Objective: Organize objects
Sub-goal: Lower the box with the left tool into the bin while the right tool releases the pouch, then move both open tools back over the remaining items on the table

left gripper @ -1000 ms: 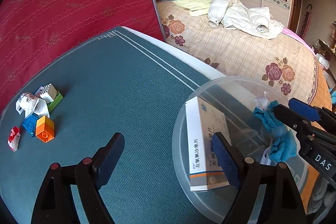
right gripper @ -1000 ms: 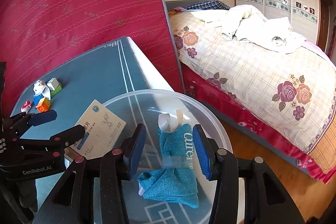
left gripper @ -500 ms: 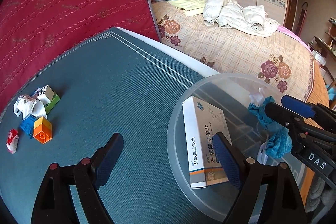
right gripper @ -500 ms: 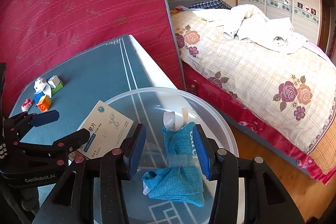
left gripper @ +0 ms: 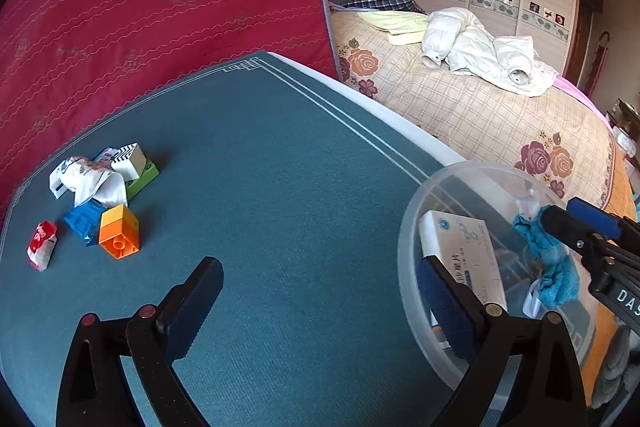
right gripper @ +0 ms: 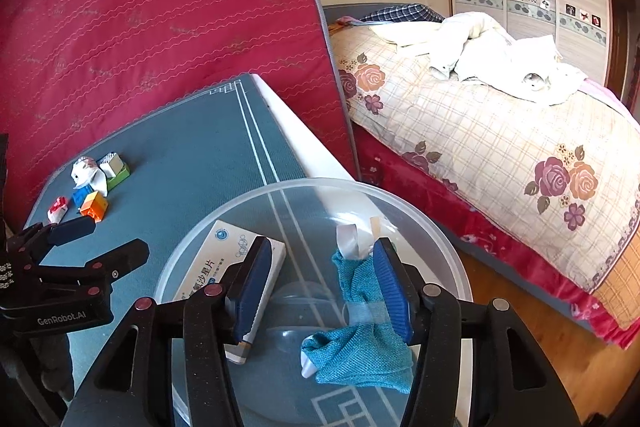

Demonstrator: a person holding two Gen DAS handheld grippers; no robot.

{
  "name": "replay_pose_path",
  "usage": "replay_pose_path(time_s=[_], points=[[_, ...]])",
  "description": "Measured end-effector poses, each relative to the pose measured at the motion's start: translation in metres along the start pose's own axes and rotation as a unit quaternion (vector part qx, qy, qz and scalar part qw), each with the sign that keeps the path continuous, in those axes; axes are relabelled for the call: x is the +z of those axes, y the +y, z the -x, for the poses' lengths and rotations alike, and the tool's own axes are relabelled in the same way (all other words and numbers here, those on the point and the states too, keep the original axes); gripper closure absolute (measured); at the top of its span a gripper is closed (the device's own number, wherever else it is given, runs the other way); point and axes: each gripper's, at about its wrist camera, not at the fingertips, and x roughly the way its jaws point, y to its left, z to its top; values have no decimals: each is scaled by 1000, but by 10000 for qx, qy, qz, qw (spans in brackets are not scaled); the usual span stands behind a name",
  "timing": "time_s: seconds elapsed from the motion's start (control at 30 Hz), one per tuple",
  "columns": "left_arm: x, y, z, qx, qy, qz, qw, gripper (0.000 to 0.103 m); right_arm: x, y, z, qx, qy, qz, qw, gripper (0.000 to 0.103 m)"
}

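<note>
Both grippers spread over the clear bowl [right gripper: 448, 247], nothing pinched.
Left gripper [left gripper: 320, 291] jaws just widened, empty; right gripper [right gripper: 320, 283] just opened, teal pouch [right gripper: 360, 347] loose beside medicine box [right gripper: 224, 263] inside bowl.

Teal mat [left gripper: 280, 187] – clear bowl [left gripper: 404, 251] (right edge), small clutter pile [left gripper: 100, 195] left

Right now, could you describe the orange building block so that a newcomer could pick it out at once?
On the teal mat, look to the far left, away from the clear plastic bowl, at the small cluster of clutter. The orange building block sits at its near edge, beside a blue packet. It is the only orange cube there, with a round hole in one face.
</note>
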Motion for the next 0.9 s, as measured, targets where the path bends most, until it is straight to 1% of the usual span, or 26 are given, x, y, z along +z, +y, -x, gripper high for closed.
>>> replay_pose_path(time_s=[0.2,0.37,0.57,0.9], points=[[-6,43,0,254,19,418,9988,3,8,25,1,156,-70,9,9999,48],[-12,84,1,499,63,772,9957,3,15,53,0,359,-120,60,9993,47],[-23,121,8,807,48,985,9918,3,18,95,-16,370,79,288,9989,45],[-36,173,8,1147,136,1231,9856,3,14,156,-38,788,363,583,9945,45]])
